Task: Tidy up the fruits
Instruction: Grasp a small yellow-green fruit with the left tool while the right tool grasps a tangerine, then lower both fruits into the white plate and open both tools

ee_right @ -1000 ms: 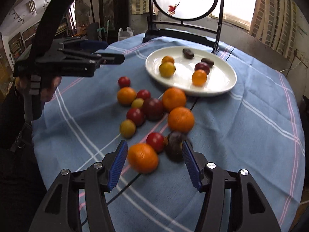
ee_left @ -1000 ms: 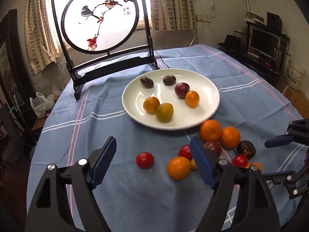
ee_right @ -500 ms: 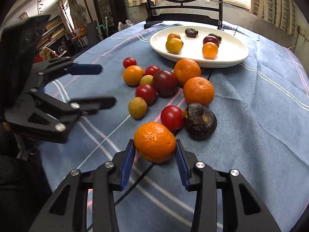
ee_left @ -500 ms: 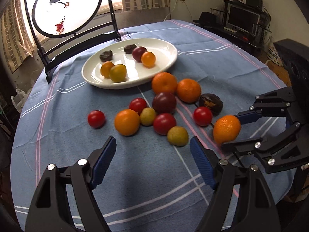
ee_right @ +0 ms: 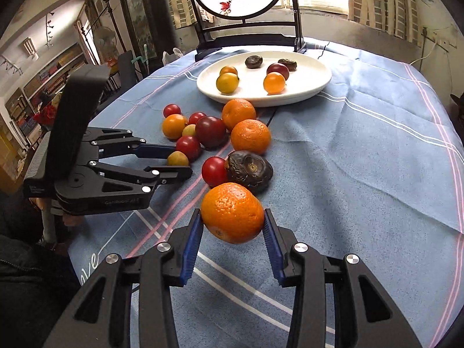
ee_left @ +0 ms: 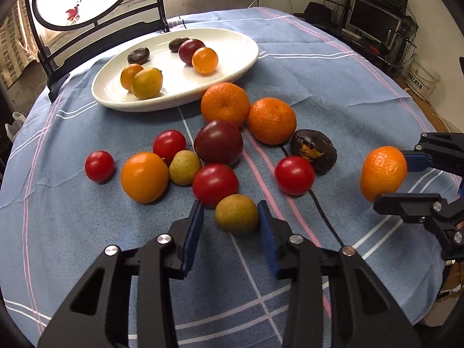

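With its blue pads pressed on both sides of a mandarin (ee_right: pixel 232 213), the right gripper (ee_right: pixel 232 233) holds that fruit clear of the blue striped tablecloth (ee_right: pixel 362 156); left wrist view shows the same mandarin (ee_left: pixel 383 173) pinched at the right edge of frame, off the cloth.

Left gripper (ee_left: pixel 231 230): jaws narrowed around a small yellow-green fruit (ee_left: pixel 236 214) that sits on the cloth. Right pad looks to be at the fruit's skin, left pad shows a thin gap. Cannot tell if it is actually clamped. In the right wrist view that fruit (ee_right: pixel 177 158) sits between the two left fingers.

Loose pile on the cloth, between grippers and plate:
- two mandarins (ee_left: pixel 225 104) (ee_left: pixel 272 121) side by side, touching, nearest the plate
- dark red plum (ee_left: pixel 218 142) just in front of them
- shrivelled dark passion fruit (ee_left: pixel 313 150) to the right, red tomato (ee_left: pixel 294 175) touching it
- red tomato (ee_left: pixel 215 185) just behind the yellow-green fruit
- second yellow-green fruit (ee_left: pixel 185 167), orange tomato (ee_left: pixel 144 177), two more red tomatoes (ee_left: pixel 169 144) (ee_left: pixel 99 166) on the left; the last one sits apart from the cluster

White oval plate (ee_left: pixel 232 66) at the far side holds six pieces: two dark wrinkled fruits, one dark red, three orange-yellow.

Round painted screen on a black stand (ee_left: pixel 95 29) is behind the plate, at the table's far edge.
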Demonstrator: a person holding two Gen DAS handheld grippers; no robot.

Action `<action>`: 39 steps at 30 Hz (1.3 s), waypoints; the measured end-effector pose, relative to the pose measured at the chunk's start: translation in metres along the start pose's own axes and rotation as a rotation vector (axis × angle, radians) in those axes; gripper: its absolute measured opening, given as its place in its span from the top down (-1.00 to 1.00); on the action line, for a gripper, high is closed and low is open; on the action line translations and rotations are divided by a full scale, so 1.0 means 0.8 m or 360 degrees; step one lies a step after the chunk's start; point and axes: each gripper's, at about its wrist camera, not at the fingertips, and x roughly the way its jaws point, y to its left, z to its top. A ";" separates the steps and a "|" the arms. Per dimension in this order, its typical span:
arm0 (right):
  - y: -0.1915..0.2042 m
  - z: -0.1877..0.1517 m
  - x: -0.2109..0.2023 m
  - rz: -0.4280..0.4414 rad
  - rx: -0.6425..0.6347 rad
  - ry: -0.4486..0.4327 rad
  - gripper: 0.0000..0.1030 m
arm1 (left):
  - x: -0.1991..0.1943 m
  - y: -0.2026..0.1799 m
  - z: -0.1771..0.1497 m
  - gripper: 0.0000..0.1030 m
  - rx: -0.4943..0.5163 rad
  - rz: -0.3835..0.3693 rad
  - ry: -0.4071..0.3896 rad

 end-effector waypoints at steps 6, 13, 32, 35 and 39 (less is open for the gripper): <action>0.007 0.004 -0.007 -0.0009 -0.0039 -0.0022 0.19 | -0.031 0.009 -0.006 0.46 0.0019 -0.0015 -0.0081; 0.024 0.047 -0.022 -0.0059 -0.0158 -0.0119 0.19 | -0.080 0.048 0.034 0.46 -0.0033 0.0113 -0.0298; -0.021 0.246 0.076 -0.0171 -0.0071 -0.0290 0.18 | -0.013 0.134 0.189 0.46 -0.0252 0.0258 -0.0390; -0.035 0.266 0.105 -0.0177 -0.0022 -0.0246 0.18 | 0.009 0.141 0.202 0.46 -0.0245 0.0292 -0.0355; -0.053 0.281 0.132 -0.0170 0.0047 -0.0199 0.18 | 0.033 0.157 0.211 0.46 -0.0289 0.0288 -0.0309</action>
